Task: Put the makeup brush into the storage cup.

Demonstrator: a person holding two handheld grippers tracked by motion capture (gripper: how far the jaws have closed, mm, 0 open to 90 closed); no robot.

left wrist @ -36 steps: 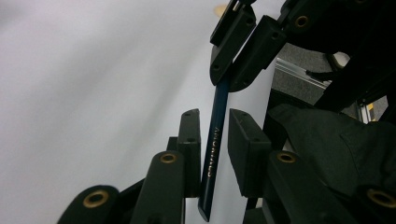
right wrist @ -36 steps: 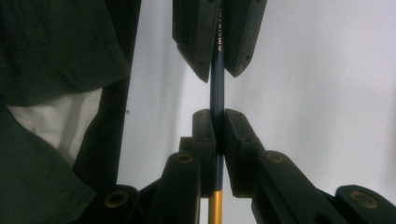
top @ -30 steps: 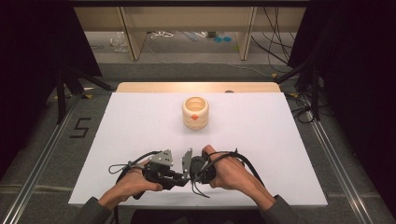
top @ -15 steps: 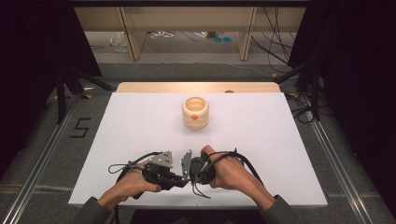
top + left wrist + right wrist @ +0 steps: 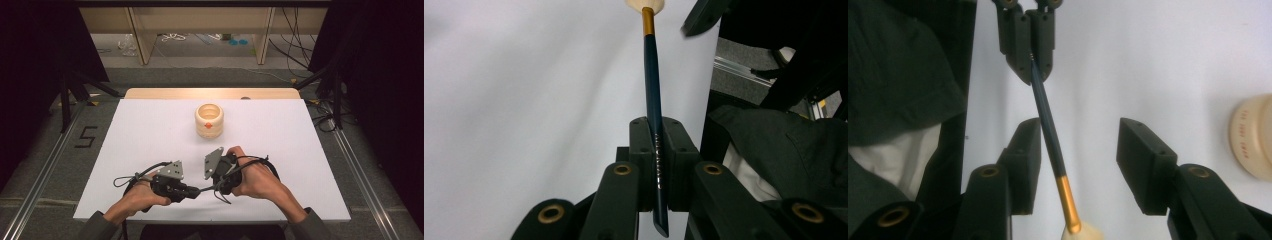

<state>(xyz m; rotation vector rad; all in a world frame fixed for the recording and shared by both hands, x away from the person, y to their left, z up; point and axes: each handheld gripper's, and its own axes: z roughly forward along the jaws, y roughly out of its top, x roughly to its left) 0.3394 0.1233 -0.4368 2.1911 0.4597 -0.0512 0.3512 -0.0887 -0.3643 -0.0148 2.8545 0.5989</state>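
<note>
A paint brush [image 5: 651,75] with a dark blue handle, a gold ferrule and cream bristles is clamped by its handle end in my left gripper [image 5: 655,125], which is shut on it. In the high view my left gripper [image 5: 192,191] lies low near the front edge and points right. My right gripper [image 5: 1079,127] faces it, and its jaws have just been opening. The brush [image 5: 1048,130] passes between them, close to one jaw, and neither pad presses on it. In the high view the right gripper [image 5: 220,182] sits just right of the left one.
A cream wooden pot [image 5: 209,120] with a red mark stands upright at the middle back of the white table cover [image 5: 300,150]; it also shows at the side as the pot [image 5: 1255,137]. Dark sleeves and cables trail at the front edge.
The right gripper's jaws have spread apart and let go of the brush, and that hand has lifted a little toward the pot. The left hand has stayed where it was.
</note>
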